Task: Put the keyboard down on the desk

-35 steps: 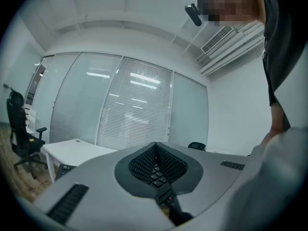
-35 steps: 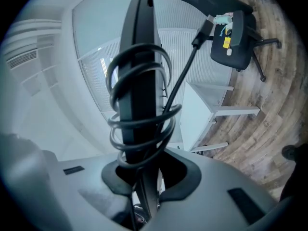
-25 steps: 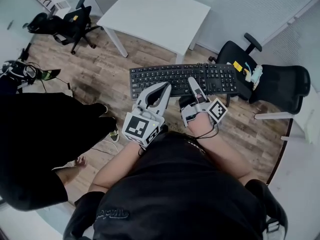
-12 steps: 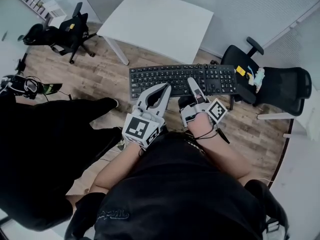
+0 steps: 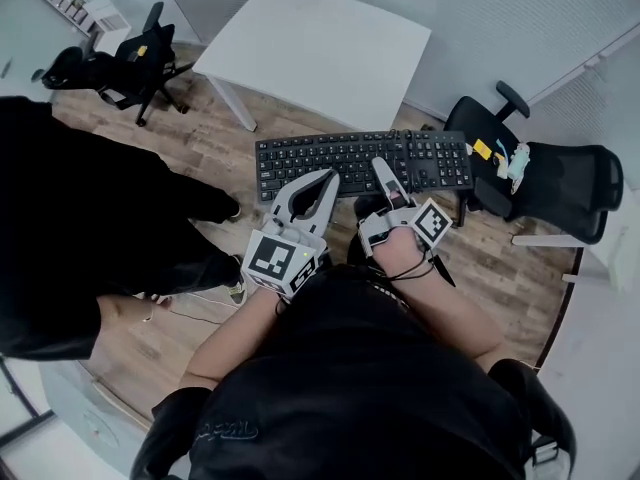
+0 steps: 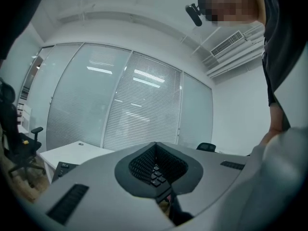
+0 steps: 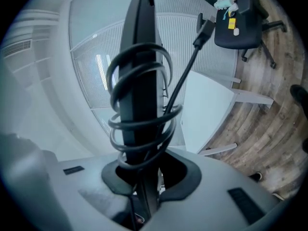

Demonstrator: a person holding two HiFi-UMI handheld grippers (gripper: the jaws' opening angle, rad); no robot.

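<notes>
A black keyboard (image 5: 330, 158) hangs in the air over the wooden floor, a short way in front of the white desk (image 5: 320, 43). My right gripper (image 5: 385, 178) is shut on the keyboard's near edge. In the right gripper view the keyboard (image 7: 139, 71) rises edge-on from between the jaws (image 7: 144, 177), with its cable (image 7: 144, 124) coiled around it. My left gripper (image 5: 328, 178) is shut, its tips together over the keys near the front edge. Through the gap between its pads (image 6: 156, 146) a few keys show.
A black office chair (image 5: 540, 173) stands to the right of the keyboard, and another (image 5: 130, 58) at the far left. A person in black (image 5: 90, 218) stands close on my left. A glass wall with blinds runs behind the desk.
The person in black has shifted up and closer along the left side of the head view. The keyboard and both grippers have kept their places.
</notes>
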